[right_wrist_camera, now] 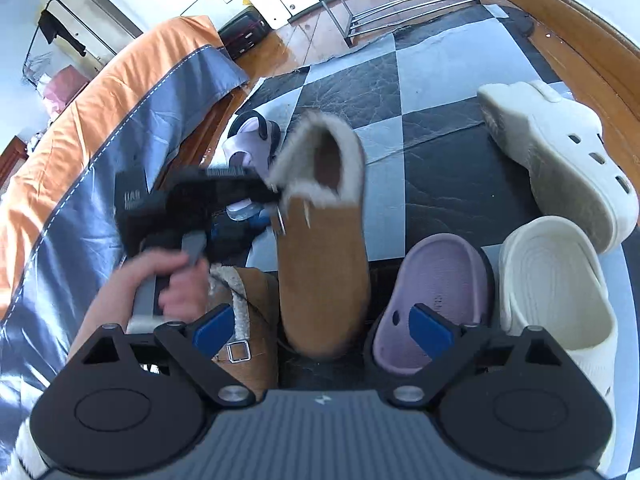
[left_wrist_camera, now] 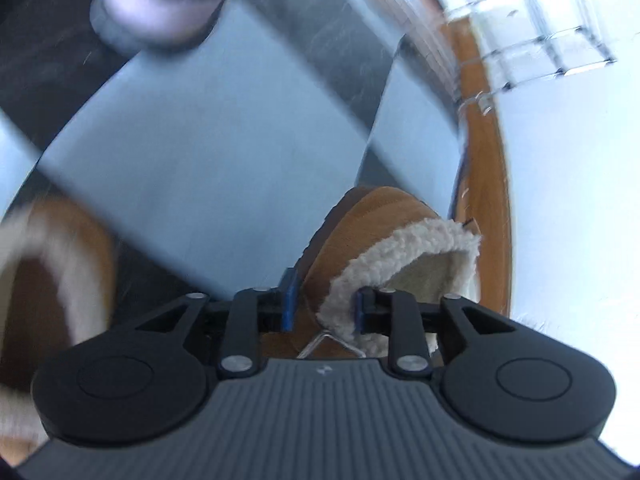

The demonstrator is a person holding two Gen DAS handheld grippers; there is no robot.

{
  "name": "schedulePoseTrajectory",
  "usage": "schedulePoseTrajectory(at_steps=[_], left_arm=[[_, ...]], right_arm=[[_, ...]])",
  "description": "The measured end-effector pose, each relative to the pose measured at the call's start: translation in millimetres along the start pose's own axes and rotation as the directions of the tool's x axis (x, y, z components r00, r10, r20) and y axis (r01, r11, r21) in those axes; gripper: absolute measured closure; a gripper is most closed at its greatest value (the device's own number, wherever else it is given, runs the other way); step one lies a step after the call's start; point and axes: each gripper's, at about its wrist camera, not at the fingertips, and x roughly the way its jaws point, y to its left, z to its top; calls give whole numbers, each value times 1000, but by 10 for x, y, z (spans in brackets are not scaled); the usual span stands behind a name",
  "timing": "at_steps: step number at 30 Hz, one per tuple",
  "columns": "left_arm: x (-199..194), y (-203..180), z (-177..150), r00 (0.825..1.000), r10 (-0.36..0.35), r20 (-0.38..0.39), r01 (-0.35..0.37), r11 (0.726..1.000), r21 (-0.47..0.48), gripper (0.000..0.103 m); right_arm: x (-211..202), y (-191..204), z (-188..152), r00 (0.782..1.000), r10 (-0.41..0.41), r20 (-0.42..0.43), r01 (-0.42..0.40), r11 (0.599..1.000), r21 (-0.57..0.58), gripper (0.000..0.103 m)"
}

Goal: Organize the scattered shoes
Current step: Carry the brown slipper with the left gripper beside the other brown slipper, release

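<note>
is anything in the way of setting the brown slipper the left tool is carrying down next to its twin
Nothing visible blocks it. The left tool grips the brown fleece-lined slipper by its collar, already beside its twin. The purple clog lies on the slipper's other side, apart from it.

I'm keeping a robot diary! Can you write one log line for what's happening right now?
left gripper: shut on brown slipper, lifted | right gripper: open, empty | other brown slipper: on floor | purple clog, white clog: lined up
</note>
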Motion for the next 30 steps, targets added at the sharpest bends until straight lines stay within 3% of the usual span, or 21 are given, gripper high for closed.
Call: schedulePoseTrajectory(at_steps=[1, 3, 5, 7, 11, 12, 15, 18, 21, 24, 27, 30], left_arm=[[-17, 34, -38, 1000, -21, -16, 21, 1000, -21, 52], [-187, 94, -142, 991, -135, -9, 134, 987, -84, 37], [-394, 68, -205, 974, -228, -6, 226, 970, -90, 33], [-615, 31, -286, 963, -270, -6, 269, 961, -70, 30], [-989, 39, -535, 981, -191, 20, 190, 981, 44, 26], [-1050, 129, -647, 990, -140, 32, 137, 989, 63, 25], [-1080, 450, -887, 997, -78, 16, 77, 996, 46, 25], [-1065, 672, -1026, 999, -27, 18, 26, 999, 25, 25], [-1133, 625, -1198, 995, 70, 76, -79, 989, 123, 25], [-1181, 614, -1365, 986, 112, 120, -133, 974, 182, 27], [-1167, 680, -1454, 984, 131, 122, -151, 973, 175, 27], [-1168, 699, -1464, 983, 139, 118, -158, 972, 173, 27]], right_arm=[[-8, 35, -22, 1000, -10, 3, 10, 1000, -10, 8], [-22, 90, -62, 1000, -28, 5, 28, 999, -25, 8], [-27, 106, -82, 999, -41, -2, 41, 999, -24, 8], [-29, 112, -76, 998, -59, 3, 59, 998, -22, 8], [96, 158, 18, 997, -75, 31, 77, 994, -77, 8], [198, 164, 64, 997, -76, 26, 78, 992, -97, 8], [554, 123, 197, 993, -116, -5, 115, 988, -103, 9], [955, 79, 308, 987, -159, -32, 155, 983, -101, 14], [1341, 27, 384, 971, -229, -69, 224, 972, -77, 23], [1511, 45, 407, 964, -254, -75, 250, 966, -59, 22], [1664, 282, 384, 932, -355, -73, 326, 909, -259, 37], [1652, 349, 342, 926, -374, -54, 346, 896, -277, 35]])
